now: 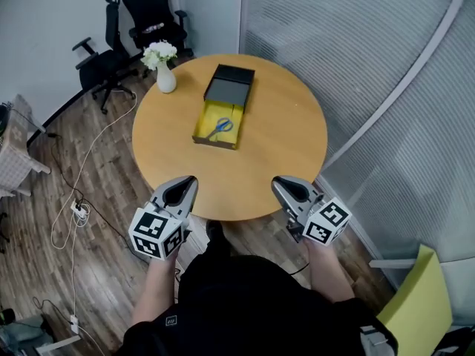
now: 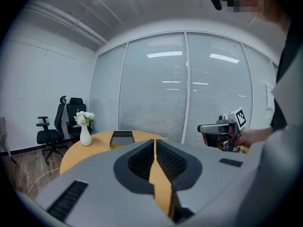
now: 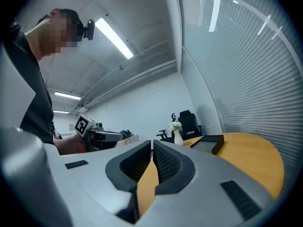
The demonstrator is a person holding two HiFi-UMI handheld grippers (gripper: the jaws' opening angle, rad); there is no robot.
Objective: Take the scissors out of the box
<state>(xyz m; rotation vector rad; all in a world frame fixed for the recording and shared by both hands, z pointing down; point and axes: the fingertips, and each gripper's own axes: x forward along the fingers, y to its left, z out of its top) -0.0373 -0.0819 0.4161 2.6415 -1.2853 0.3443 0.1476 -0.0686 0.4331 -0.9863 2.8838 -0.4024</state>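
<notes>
Head view shows one scissors (image 1: 220,127) in one box (image 1: 215,142), one vase (image 1: 165,78).

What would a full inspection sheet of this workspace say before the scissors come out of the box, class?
Surface: round wooden table.
Job's things: blue-handled scissors lie in the open yellow-lined box; black lid at its far end.
Clutter: vase of white flowers, far left on the table.
Grippers: left gripper and right gripper both shut, empty, at the table's near edge.
Cables: white cable and power strip on the floor, left.
Surroundings: office chairs, blinds, yellow-green chair.
</notes>
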